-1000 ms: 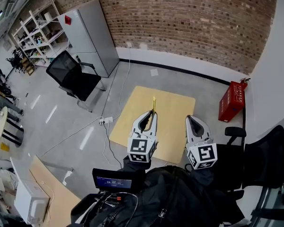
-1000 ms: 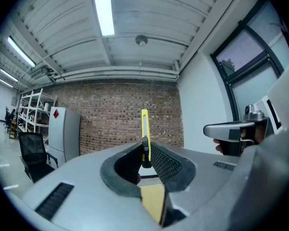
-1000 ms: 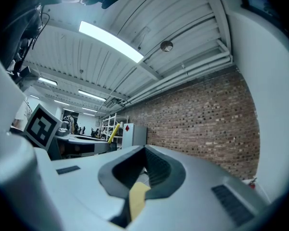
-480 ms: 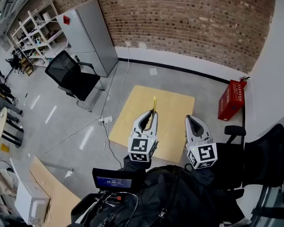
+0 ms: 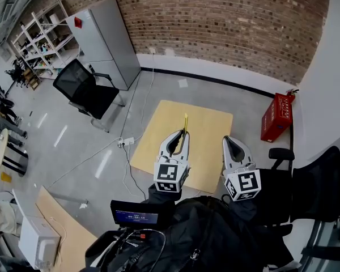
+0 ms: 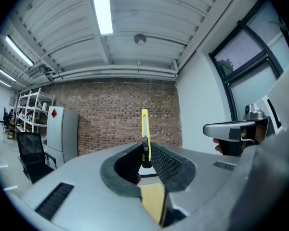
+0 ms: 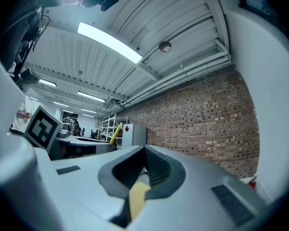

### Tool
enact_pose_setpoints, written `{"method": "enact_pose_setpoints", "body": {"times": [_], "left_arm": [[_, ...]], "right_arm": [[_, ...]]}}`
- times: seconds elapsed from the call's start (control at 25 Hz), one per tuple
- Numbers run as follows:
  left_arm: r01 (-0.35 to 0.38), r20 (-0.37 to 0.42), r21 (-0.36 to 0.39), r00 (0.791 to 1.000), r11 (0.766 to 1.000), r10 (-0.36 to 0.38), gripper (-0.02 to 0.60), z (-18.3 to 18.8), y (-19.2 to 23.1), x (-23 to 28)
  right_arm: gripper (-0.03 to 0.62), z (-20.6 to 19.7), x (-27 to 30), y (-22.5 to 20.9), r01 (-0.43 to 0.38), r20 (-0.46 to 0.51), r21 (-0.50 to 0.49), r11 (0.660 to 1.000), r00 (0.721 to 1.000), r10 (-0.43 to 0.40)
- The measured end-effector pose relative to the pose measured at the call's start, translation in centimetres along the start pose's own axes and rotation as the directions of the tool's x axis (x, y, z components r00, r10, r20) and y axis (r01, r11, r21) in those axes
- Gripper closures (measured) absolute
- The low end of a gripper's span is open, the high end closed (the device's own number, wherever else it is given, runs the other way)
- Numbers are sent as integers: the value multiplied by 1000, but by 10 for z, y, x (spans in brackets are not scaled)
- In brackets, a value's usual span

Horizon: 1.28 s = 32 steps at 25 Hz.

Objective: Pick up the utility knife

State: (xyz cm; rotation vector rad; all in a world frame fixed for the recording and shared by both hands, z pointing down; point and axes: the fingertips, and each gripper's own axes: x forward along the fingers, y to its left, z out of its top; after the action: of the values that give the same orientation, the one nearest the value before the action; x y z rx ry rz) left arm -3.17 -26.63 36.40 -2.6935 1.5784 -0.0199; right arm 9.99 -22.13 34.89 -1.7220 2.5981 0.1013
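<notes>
While left tongs [image 6: 145,150] clamp slim yellow utility knife [image 6: 144,124] upright, right tongs [image 7: 146,150] together, empty.

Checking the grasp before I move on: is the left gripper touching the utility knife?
Touching. The left gripper view shows the left gripper with both jaws pressed on the utility knife, whose yellow body stands up between them.

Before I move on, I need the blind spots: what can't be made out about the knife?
Knife, lower end: hidden between the left gripper fingers, left gripper view.
Open or retracted: knife edge-on there, too small in head view.
Table, near right corner: behind the right gripper, head view.
</notes>
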Motion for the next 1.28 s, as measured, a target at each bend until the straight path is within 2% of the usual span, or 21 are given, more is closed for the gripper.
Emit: {"method": "enact_pose_setpoints", "body": {"times": [0.96,1.28], "left_arm": [[0,-2,4,1000,1000,0,523,0,5,5],[20,-13,7,1000,1000,-20,523,-3,1,9]], "right_arm": [[589,-1,1,1,-1,-6,-9,1000,1000,1],[589,-3,2,1,-3,-15,-14,1000,1000,3]]}}
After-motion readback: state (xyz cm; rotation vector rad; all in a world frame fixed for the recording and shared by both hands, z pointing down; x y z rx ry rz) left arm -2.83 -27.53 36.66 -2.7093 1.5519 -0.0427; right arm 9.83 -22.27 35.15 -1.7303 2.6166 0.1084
